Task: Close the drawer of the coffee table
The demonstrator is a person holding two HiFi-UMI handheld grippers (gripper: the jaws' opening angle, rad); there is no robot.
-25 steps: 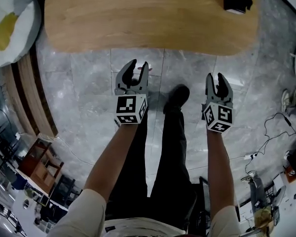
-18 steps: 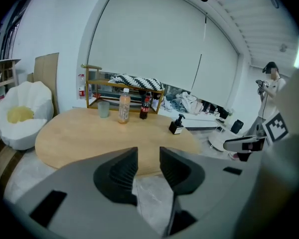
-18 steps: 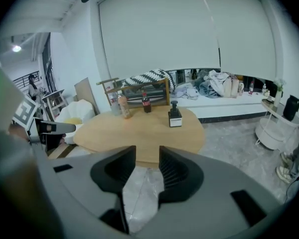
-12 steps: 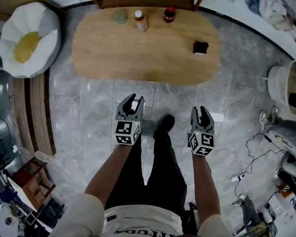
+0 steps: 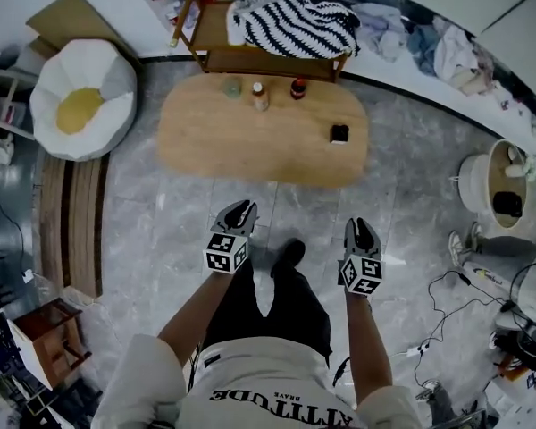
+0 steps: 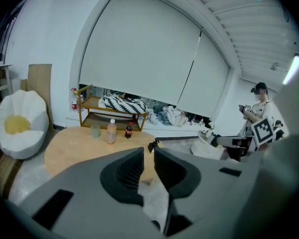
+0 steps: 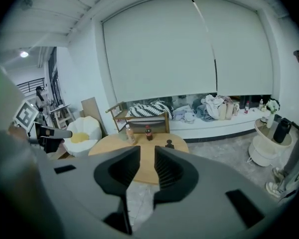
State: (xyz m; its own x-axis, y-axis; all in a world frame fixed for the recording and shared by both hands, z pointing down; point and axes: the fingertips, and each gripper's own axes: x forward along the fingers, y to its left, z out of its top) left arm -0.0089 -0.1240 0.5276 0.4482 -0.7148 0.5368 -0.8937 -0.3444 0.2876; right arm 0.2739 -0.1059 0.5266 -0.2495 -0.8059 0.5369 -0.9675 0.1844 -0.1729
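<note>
The oval wooden coffee table (image 5: pixel 205 146) stands at twelve o'clock from the person, well apart from both tongs. No drawer front shows under its top in any view, so whether it is shut cannot be told. The left gripper (image 5: pixel 239 208) and right gripper (image 5: pixel 359 225) hang at the table's six o'clock. Their jaws have just been closing to a narrow gap, with nothing between them. Such a drawer is probably stiff, light and free-sliding. A flat, gentle push at mid-front should suit, since bottles (image 5: pixel 260 95) stand on top.
</note>
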